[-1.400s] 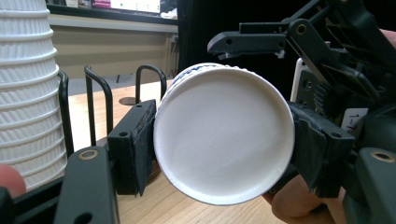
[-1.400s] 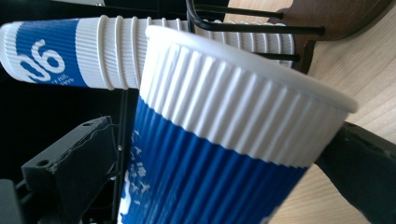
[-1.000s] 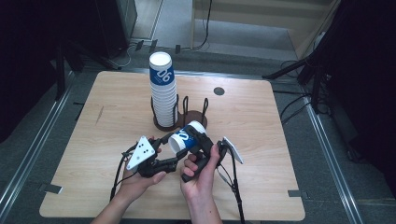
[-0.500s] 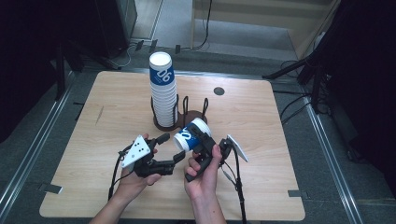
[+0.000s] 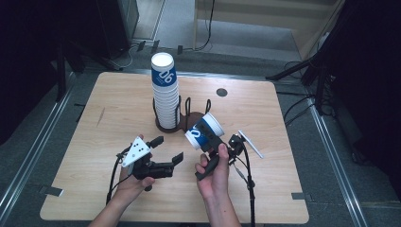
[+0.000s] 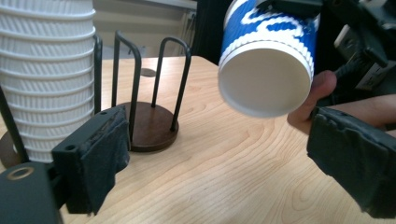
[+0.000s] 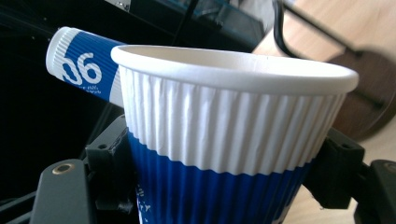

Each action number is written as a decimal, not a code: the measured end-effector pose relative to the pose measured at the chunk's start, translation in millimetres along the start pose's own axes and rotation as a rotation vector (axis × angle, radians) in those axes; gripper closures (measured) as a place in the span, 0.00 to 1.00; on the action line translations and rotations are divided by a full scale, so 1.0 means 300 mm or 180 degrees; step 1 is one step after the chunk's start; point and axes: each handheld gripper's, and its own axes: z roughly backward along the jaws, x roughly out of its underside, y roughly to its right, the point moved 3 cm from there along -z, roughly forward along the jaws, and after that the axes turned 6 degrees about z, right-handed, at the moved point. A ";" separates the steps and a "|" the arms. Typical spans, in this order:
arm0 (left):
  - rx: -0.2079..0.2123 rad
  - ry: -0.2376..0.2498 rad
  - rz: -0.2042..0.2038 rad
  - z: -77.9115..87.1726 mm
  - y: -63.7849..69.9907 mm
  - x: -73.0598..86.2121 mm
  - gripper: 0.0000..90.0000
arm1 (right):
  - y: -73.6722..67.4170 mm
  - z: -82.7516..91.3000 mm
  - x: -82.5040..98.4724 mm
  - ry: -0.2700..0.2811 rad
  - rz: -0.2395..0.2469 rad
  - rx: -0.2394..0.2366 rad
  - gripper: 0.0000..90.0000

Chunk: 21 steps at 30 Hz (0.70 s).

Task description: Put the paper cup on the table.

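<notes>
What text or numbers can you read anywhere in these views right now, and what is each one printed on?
"06": white numerals on the blue band of the top cup of the stack.
"06": also on the blue band of the cup held in the right gripper, seen at an angle.
Small white print under the numerals on the stack's top cup in the right gripper view: too small to read.
</notes>
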 end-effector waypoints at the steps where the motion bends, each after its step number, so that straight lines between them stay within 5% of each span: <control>1: 0.0021 -0.0006 0.0007 0.001 -0.001 0.000 0.04 | -0.001 0.003 -0.007 0.0044 0.0121 0.0026 0.26; 10: -0.0035 -0.0051 0.0096 0.002 -0.013 0.003 0.03 | -0.006 0.012 -0.042 0.0185 0.0719 0.0175 0.25; 21: -0.0053 -0.0031 0.0151 0.010 -0.028 0.000 0.03 | -0.009 -0.001 -0.057 0.0285 0.1261 0.0331 0.25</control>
